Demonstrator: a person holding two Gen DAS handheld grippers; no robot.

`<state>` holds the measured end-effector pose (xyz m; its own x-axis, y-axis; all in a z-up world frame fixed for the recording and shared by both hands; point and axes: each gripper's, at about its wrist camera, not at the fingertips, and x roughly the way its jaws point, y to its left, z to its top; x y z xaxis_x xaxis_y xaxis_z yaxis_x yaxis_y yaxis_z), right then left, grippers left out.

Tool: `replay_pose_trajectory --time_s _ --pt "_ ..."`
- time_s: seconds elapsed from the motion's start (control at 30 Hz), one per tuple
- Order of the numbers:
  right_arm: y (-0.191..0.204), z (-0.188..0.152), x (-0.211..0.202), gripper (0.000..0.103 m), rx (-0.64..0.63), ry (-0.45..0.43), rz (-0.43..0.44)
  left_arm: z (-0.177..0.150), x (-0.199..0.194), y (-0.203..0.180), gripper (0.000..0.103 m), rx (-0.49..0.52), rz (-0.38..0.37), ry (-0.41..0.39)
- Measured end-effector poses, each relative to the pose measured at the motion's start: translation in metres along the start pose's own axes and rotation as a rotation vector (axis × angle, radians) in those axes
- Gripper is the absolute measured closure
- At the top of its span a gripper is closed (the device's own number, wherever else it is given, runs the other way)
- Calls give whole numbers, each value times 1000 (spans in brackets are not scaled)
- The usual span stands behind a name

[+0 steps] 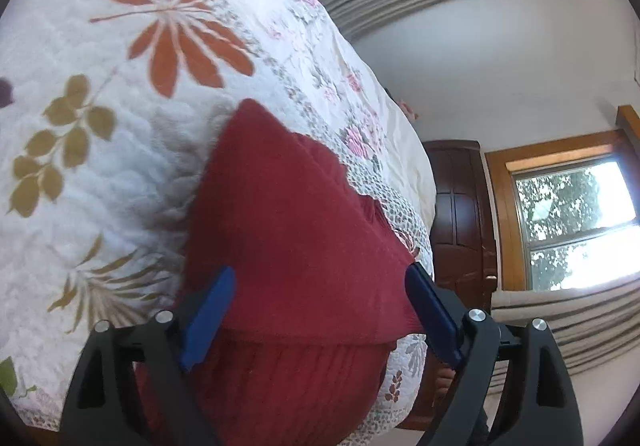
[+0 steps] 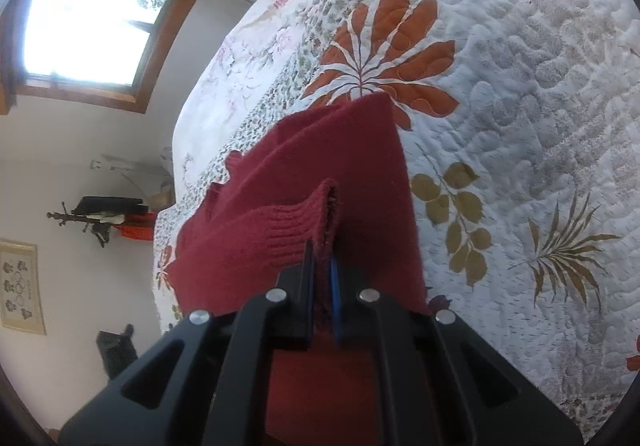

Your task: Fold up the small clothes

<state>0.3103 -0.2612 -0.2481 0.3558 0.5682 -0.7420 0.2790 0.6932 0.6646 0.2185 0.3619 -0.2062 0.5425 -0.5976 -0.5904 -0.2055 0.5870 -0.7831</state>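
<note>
My right tongs [image 2: 322,278] pinch the ribbed hem of the soft, floppy red knit [image 2: 304,182] on the bed [image 2: 520,86], my left tongs [image 1: 320,310] wide over it.

Your right gripper [image 2: 322,278] hides the red knit garment's [image 2: 320,166] near end. The quilt [image 1: 120,166] runs off every frame edge. Small clutter on the far rack [image 2: 100,216] is too small to tell.

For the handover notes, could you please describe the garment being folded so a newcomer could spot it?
Find the white floral quilt covering the bed. On it lies a dark red knit garment, its ribbed edge pinched in the right gripper. It is the only solid-coloured cloth there.
</note>
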Motion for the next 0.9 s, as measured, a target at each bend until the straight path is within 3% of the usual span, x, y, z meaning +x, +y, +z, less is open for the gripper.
replay_pose_trajectory --time_s 0.3,0.37,0.4,0.53,0.67,0.8,0.9 --pt "-11 -1 4 98 9 18 -7 12 20 -21 16 53 -6 39" --pt "-16 -1 6 93 33 25 11 12 22 -18 16 50 -7 44" --pt "-18 -2 4 88 45 18 17 12 23 -19 16 50 -7 45" --pt "-26 -1 -21 87 57 -49 10 14 27 -22 16 59 -12 56" --pt "-9 -8 -24 87 0 -29 55 16 35 -25 15 75 -10 72" --pt "-10 -11 -1 87 1 17 30 17 50 -20 15 83 29 100" --pt "-21 -11 12 92 15 43 -18 19 70 -7 16 93 141 158"
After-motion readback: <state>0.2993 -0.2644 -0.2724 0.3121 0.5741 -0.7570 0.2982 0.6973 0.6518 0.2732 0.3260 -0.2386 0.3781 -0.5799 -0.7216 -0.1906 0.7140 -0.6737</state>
